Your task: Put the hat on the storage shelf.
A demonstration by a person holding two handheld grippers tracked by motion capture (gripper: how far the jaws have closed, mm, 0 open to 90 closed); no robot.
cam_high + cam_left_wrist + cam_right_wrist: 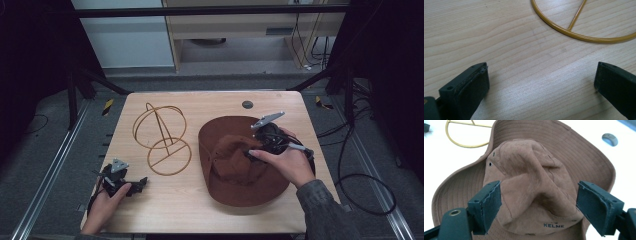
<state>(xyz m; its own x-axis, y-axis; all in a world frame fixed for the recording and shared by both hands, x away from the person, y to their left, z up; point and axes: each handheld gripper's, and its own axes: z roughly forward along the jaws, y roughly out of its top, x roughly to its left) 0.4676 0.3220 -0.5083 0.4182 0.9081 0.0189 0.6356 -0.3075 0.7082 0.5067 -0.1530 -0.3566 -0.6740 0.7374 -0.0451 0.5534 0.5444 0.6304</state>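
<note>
A: Hat (240, 165) flat on tabletop (190, 200), right of wire stand (162, 140)?
B: Yes. Right claw (537, 202) open, straddling crumpled crown, apparently not pinching. Left claw (541, 85) wide open, empty.

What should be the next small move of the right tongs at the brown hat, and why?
Probably lower the right tongs a little and close them on the crumpled crown of the brown hat. Their jaws stand open on either side of the crown and do not press it yet, while the gold wire stand waits free on the table. The left tongs rest open.
</note>
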